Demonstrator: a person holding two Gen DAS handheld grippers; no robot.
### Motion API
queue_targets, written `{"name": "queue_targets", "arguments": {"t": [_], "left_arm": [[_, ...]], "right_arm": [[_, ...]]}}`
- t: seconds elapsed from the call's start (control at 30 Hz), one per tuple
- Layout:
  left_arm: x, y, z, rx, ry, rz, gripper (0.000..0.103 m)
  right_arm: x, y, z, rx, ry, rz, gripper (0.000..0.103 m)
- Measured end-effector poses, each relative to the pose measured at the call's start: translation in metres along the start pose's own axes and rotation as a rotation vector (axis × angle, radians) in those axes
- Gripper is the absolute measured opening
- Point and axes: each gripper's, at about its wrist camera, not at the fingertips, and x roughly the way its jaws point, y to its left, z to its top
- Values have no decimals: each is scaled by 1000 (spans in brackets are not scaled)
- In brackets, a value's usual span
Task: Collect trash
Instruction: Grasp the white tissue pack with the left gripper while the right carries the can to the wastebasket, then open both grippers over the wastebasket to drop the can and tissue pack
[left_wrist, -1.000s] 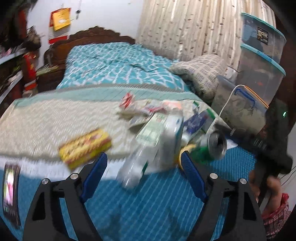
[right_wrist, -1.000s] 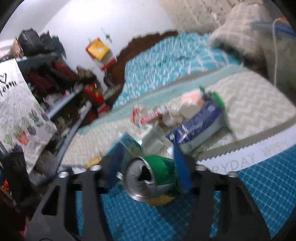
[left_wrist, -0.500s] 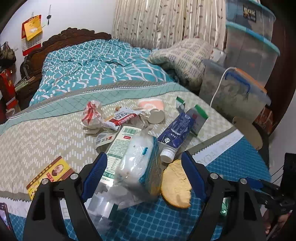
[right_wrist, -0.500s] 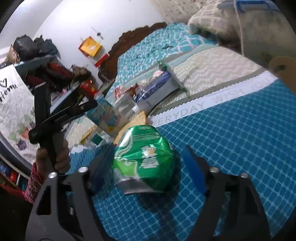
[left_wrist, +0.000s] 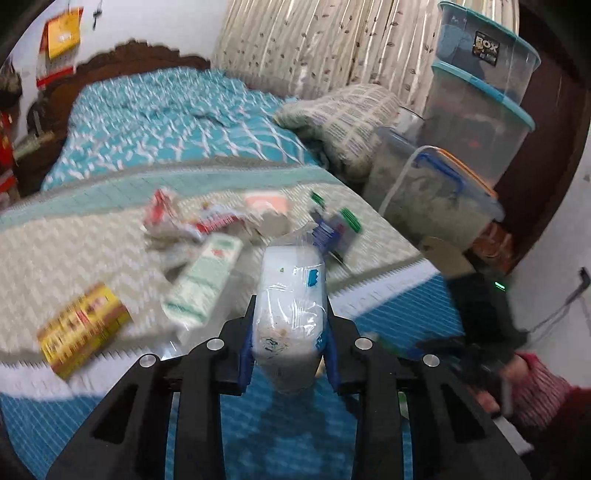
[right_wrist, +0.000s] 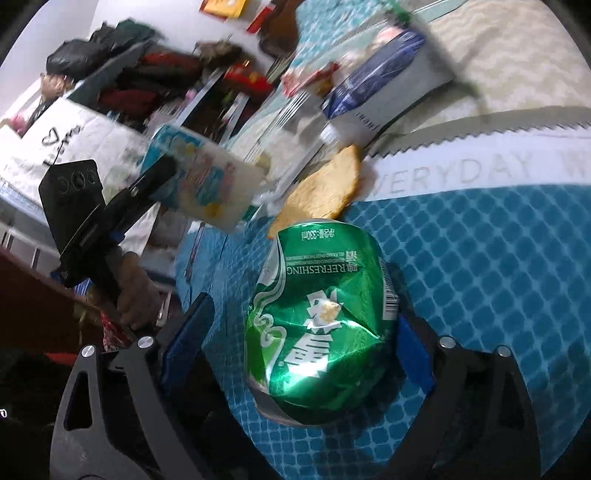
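On a teal bedspread (right_wrist: 498, 280) with open cloth to the right, the right gripper (right_wrist: 299, 339) stands with jaws apart around a crushed green can (right_wrist: 321, 325), which half a second ago lay a little farther ahead. The left gripper (left_wrist: 290, 343), its jaws just closing, is now clamped on a white plastic packet (left_wrist: 290, 295). Wrappers (left_wrist: 177, 218), a pale green carton (left_wrist: 203, 284) and a yellow box (left_wrist: 81, 328) crowd the far left; storage tubs (left_wrist: 461, 147) line the bed's right edge
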Motion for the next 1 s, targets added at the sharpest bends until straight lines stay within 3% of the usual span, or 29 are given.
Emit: {"name": "queue_targets", "arguments": {"t": [0.07,0.1,0.17,0.23,0.3,0.5,0.63,0.73,0.83,0.93,0.97,1.0], "left_arm": [[0,-5,-11,-31,32,-17,28],[1,-7,-14,-43,44,-19,28],[6,-11,-18,-57,61,-9,28],[15,-18,-14,-63,72,0,28],[26,-28,-5,-70,87,-35,28],[88,-104,40,96,125,-164,28],[150,-167,68,173,172,-295,28],[198,-220,81,226,203,-366,28],[241,-266,85,268,238,-403,28],[273,-298,81,318,244,-381,30],[279,-300,78,325,244,-370,33],[287,-305,76,330,247,-350,51]], "right_arm": [[8,-5,1,-7,61,-2,45],[11,-10,-1,18,84,50,37],[13,-12,-3,21,86,87,34],[4,-14,-6,27,70,124,25],[-11,-26,-5,69,13,151,23],[-112,-86,-14,225,-329,117,23],[-210,-129,-38,343,-665,-52,23],[-264,-146,-60,429,-836,-213,23],[-287,-152,-62,460,-887,-404,23],[-290,-154,-56,471,-878,-500,25],[-291,-157,-54,475,-871,-535,25],[-291,-160,-52,479,-863,-560,31]]}}
